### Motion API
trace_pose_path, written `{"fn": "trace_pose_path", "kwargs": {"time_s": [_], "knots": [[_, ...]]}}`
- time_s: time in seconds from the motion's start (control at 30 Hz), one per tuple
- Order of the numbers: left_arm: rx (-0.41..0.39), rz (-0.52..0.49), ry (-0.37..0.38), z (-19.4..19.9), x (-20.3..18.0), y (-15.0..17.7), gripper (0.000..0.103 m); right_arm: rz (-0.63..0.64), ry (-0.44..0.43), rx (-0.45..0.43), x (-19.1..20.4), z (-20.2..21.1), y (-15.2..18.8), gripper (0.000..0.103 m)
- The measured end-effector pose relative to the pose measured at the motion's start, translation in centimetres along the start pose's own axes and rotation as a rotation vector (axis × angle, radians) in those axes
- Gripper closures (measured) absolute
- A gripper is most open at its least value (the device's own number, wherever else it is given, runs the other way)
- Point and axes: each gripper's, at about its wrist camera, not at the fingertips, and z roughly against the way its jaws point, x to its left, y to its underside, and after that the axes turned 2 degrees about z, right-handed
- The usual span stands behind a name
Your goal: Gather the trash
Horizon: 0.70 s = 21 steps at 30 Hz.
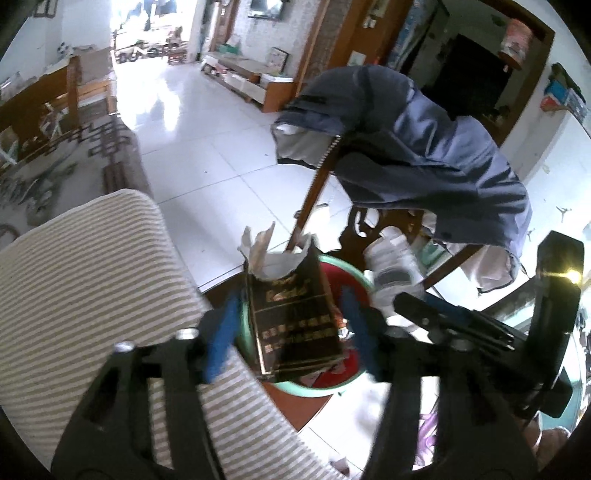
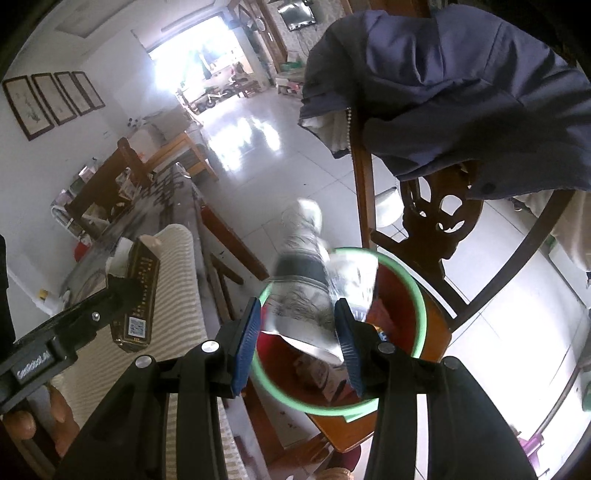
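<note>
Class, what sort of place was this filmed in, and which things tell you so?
Most likely a family living room: a wall-mounted television, framed pictures on the wall, and a carved wooden chair with a jacket draped over it.

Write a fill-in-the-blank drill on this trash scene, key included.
1. The bin has a ____ rim.
2. Between the right claw's fingers is a crumpled plastic ____.
3. Between the left claw's fingers is a dark ____.
4. A ____ jacket hangs over the chair back.
Missing words: green; bottle; box; blue.
</note>
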Motion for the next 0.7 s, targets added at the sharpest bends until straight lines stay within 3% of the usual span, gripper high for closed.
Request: {"fn": "trace_pose_path", "kwargs": {"time_s": [0.03,0.1,0.23,0.3,0.43,0.53,0.6,0.7], "knots": [[-0.011,0.000,-0.003,0.0,-0.1,-0.1,0.024,-0.010,-0.003,0.000,-0.2,-0.1,0.0,0.051],[-0.036,0.001,0.000,0.4,-0.2,-0.1,0.021,-0.024,0.003,-0.008,-0.6,-0.1,-0.1,0.034],[-0.097,-0.004,-0.046,1.7,0.2,-0.5,0.010,-0.046,0.010,-0.032,-0.6,0.4,0.1,0.027],[-0.136,0.002,-0.074,2.7,0.9,-0.8,0.010,-0.040,0.016,-0.053,0.0,0.8,0.1,0.021],[-0.205,0.023,-0.105,5.2,2.8,-1.3,0.010,0.005,0.015,-0.122,2.3,1.8,-0.1,0.020],[-0.281,0.043,-0.149,7.8,4.6,-1.4,0.006,0.068,-0.005,-0.199,5.5,3.1,-0.1,0.019],[-0.341,0.053,-0.191,9.6,5.7,-1.2,0.006,0.107,-0.005,-0.248,7.3,3.8,0.0,0.007],[-0.416,0.039,-0.272,12.1,7.3,-0.8,0.006,0.187,0.021,-0.368,10.8,5.2,0.6,0.007]]}}
